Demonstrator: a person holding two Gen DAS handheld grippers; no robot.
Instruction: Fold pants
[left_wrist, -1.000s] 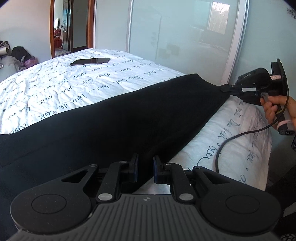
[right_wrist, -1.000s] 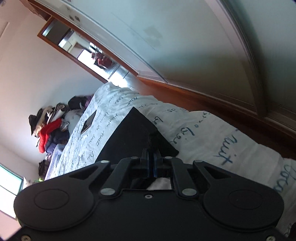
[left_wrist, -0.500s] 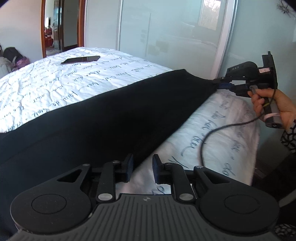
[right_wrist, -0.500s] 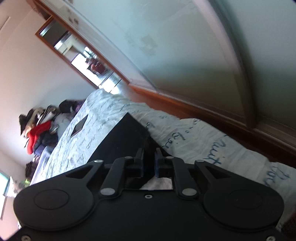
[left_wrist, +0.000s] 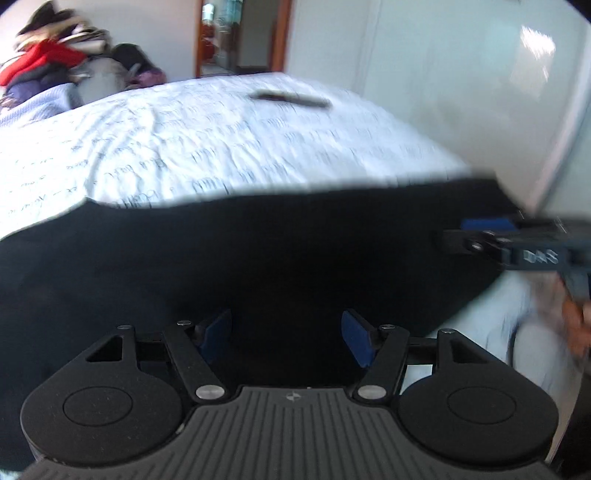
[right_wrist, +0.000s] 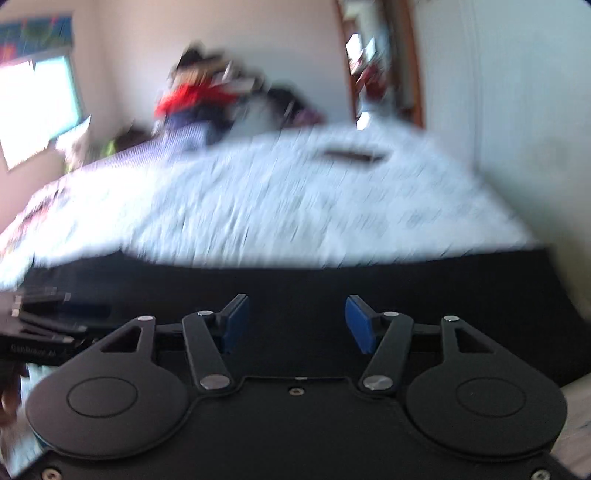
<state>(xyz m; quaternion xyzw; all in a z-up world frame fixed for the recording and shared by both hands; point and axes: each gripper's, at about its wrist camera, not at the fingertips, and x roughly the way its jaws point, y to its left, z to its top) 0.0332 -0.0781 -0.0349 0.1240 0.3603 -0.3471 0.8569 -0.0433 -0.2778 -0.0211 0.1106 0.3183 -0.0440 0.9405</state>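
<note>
The black pants (left_wrist: 258, 258) lie as a wide dark band across the near part of the white bed (left_wrist: 221, 147). My left gripper (left_wrist: 286, 334) hovers over the cloth, its jaws opening, the blue pads apart and not pressing on the fabric. In the blurred right wrist view the pants (right_wrist: 406, 295) fill the foreground under my right gripper (right_wrist: 295, 323), whose jaws are also opening with nothing pinched. The right gripper (left_wrist: 480, 236) shows at the right edge of the left wrist view, over the pants' end. The left gripper (right_wrist: 40, 332) appears at the left edge of the right wrist view.
A dark flat phone (left_wrist: 290, 99) lies on the far part of the bed. A pile of clothes (left_wrist: 48, 70) with a red garment sits beyond the bed at the back left. A doorway (left_wrist: 236, 37) opens behind. A pale sliding wardrobe door (left_wrist: 461, 92) runs along the right.
Both grippers have let go of the pants and spread their jaws. The right gripper has rolled level and swung in beside the left. The pants now lie flat on the bed.
</note>
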